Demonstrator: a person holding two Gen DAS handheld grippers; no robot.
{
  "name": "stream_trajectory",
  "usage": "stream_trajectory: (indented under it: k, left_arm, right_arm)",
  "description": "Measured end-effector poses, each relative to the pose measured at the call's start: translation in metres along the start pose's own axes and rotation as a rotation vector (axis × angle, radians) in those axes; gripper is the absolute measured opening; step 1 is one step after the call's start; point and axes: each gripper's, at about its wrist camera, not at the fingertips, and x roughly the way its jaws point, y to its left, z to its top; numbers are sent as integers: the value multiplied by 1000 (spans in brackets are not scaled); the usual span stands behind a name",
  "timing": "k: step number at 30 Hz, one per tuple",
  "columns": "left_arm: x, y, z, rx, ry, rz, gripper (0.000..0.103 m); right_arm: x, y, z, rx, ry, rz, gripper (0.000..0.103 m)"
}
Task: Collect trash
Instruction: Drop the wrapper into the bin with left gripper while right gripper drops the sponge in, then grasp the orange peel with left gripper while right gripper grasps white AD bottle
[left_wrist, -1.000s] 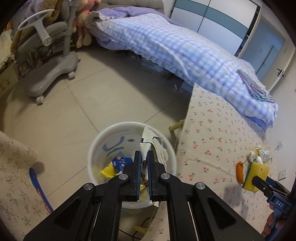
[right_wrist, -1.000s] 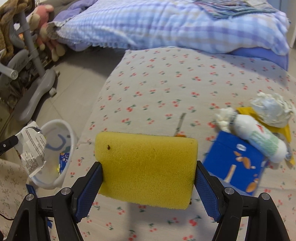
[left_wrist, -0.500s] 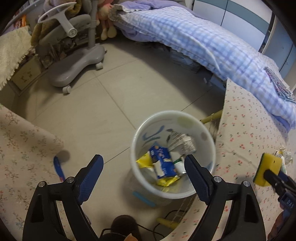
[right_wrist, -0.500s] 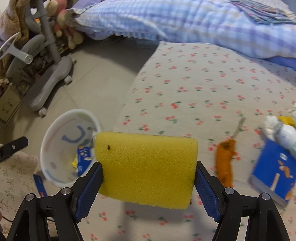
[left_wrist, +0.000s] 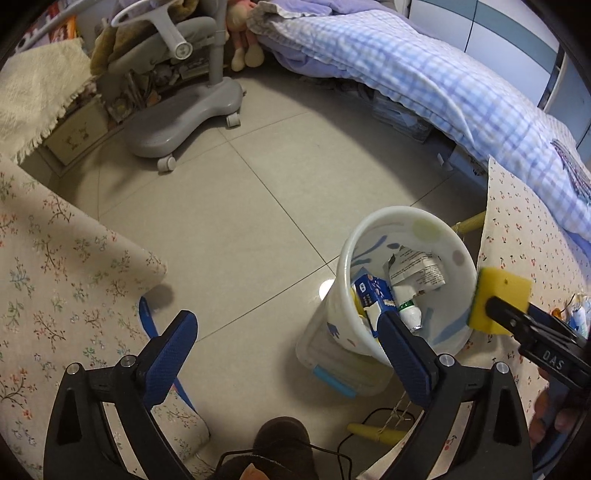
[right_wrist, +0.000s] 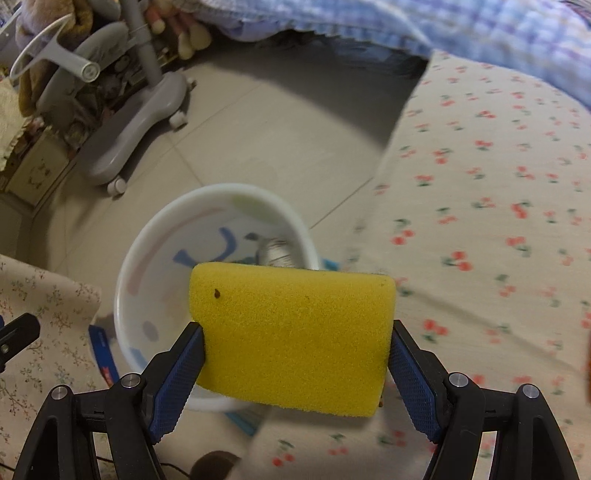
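Carry the yellow sponge (right_wrist: 291, 339), clamped side to side between the pads of the right gripper (right_wrist: 295, 354), the rest of the way over the white bin (right_wrist: 155, 236) before letting go. At this moment only its far edge overlaps the bin's near rim, with the bulk above the cherry-print tablecloth (right_wrist: 480, 184), so a release here risks a bounce off the rim onto the grey tiled floor (left_wrist: 240, 221). Bring the grip forward until the whole block sits inside the ring of the rim, tip the nose down a little, then spread the jaws fully, since foam squeezed this way tends to cling to textured pads. Seen from the left wrist, the sponge (left_wrist: 502, 299) sits just beside the bin (left_wrist: 406, 218) on the table side. Keep the left gripper (left_wrist: 284, 354) out of the drop path: jaws just swung wide, nothing between them, parted pads hanging over bare floor and the bin's near wall. Already inside the bin: a crumpled white wrapper (left_wrist: 417, 269), a blue packet (left_wrist: 373, 295) and a small tube (left_wrist: 408, 310), loosely piled, so plenty of room for the sponge to land. Avoid knocking the light bin, which leans slightly and could tip.
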Motion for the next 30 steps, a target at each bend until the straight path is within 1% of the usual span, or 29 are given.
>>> stream_trajectory:
  k: [1, 2, 3, 4, 6, 12, 16, 20, 24, 30]
  left_arm:
    - [-1, 2, 0, -2, -2, -1, 99]
    - [-2, 3, -1, -3, -4, -1, 99]
    - [-2, 4, -1, -3, -4, 0, 99]
    - [-3, 5, -1, -6, -5, -1, 99]
    - [-3, 6, -1, -12, -3, -8, 99]
    - [-8, -11, -3, 17, -3, -34, 99]
    - [-10, -31, -6, 47, 6, -62, 99]
    - [-13, -64, -13, 94, 16, -93, 99]
    - [-15, -98, -19, 142, 29, -123, 99]
    - [-20, -166, -32, 249, 40, -165, 99]
  right_arm:
    - [2, 3, 1, -2, -6, 23, 83]
    - [3, 5, 3, -3, -22, 56, 86]
    - [3, 6, 3, -2, -30, 73, 90]
    - [3, 7, 4, 6, -33, 84, 97]
    - [-1, 7, 3, 12, -40, 97, 98]
    - [-29, -7, -3, 7, -59, 25, 98]
    - [-57, -32, -12, 30, -86, -50, 98]
    - [-86, -69, -26, 90, -110, -96, 98]
    - [-107, -107, -40, 143, -112, -131, 98]
    - [-139, -168, -57, 224, -123, -197, 98]
